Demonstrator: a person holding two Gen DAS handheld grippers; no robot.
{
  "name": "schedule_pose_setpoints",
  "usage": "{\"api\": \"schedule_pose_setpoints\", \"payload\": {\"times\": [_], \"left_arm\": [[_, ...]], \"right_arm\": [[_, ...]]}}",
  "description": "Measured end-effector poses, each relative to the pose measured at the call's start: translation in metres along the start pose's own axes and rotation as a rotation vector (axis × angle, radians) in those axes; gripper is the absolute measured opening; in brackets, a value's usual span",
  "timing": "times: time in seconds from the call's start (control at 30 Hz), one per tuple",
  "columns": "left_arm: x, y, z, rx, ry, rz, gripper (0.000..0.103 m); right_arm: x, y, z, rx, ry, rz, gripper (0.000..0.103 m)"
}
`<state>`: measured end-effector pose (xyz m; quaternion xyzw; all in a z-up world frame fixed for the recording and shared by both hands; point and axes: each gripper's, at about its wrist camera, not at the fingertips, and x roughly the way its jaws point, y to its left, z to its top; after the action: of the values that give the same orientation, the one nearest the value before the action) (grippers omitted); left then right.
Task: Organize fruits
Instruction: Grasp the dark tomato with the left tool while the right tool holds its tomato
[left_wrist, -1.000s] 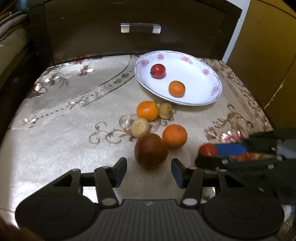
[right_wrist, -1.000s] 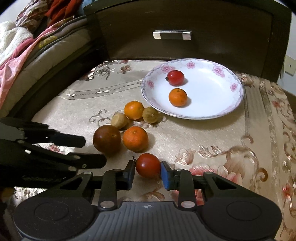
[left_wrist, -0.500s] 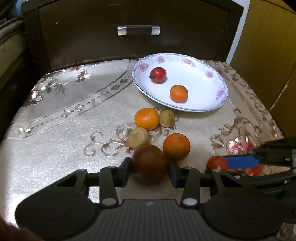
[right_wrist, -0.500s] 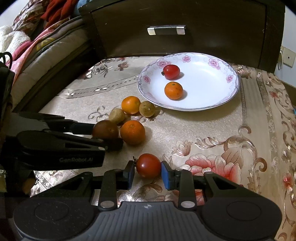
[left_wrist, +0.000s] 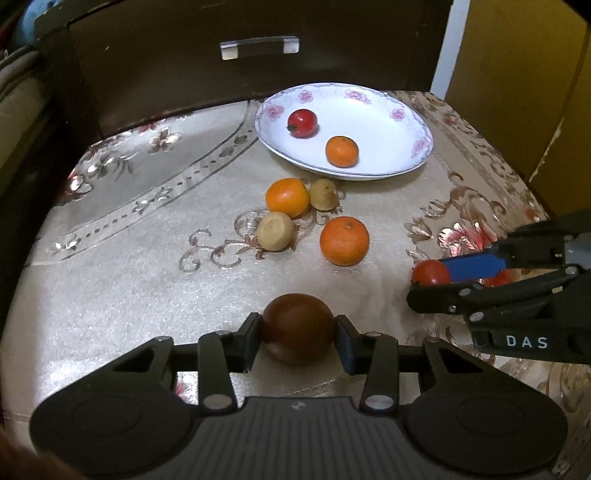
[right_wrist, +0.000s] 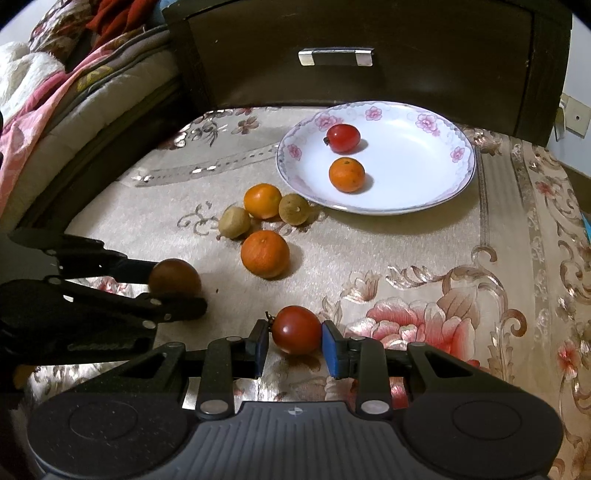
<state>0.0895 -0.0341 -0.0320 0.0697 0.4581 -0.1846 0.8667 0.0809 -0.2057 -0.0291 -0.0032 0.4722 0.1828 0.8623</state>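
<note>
Fruits lie scattered on a floral tablecloth (left_wrist: 122, 266) in front of a white plate (left_wrist: 384, 122) with pink flowers on its rim. Inside the plate sit a red tomato (left_wrist: 303, 123) and a small orange (left_wrist: 342, 151), apart from each other.

The left gripper (left_wrist: 298, 341) has just been closing and now pinches a dark brown round fruit (left_wrist: 297, 326) between its pads; the fruit's underside is hidden by the fingers. The right gripper (right_wrist: 294, 339) is clamped on a second tomato (right_wrist: 296, 328), whose stem end points toward the left pad. In the left wrist view that tomato is mostly covered by the right gripper's blue pad (left_wrist: 474, 266).

Between the grippers and the plate sit two more oranges, a larger orange (right_wrist: 265, 253) nearer and a smaller one (right_wrist: 263, 200) touching two yellowish-brown fruits (right_wrist: 234, 222) (right_wrist: 294, 209); what kind these are I cannot tell. Behind the plate stands a dark drawer front (right_wrist: 369, 55) with a metal handle (right_wrist: 335, 57). Bedding (right_wrist: 48, 96) fills the right wrist view's left edge.
</note>
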Motion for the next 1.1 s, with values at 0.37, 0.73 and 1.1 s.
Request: {"api": "schedule_pose_setpoints", "payload": {"times": [0.37, 0.73, 1.1], "left_arm": [[0.0062, -0.001, -0.0008, -0.001, 0.007, -0.011, 0.056], [0.0064, -0.0042, -0.0028, 0.013, 0.004, -0.002, 0.059], [0.0046, -0.003, 0.0013, -0.006, -0.003, -0.012, 0.05]], "right_arm": [[0.0012, 0.0034, 0.0006, -0.025, -0.012, -0.004, 0.029], [0.0051, 0.0066, -0.0002, -0.038, -0.023, -0.005, 0.036], [0.0078, 0.0072, 0.0013, -0.054, -0.024, -0.038, 0.024]]}}
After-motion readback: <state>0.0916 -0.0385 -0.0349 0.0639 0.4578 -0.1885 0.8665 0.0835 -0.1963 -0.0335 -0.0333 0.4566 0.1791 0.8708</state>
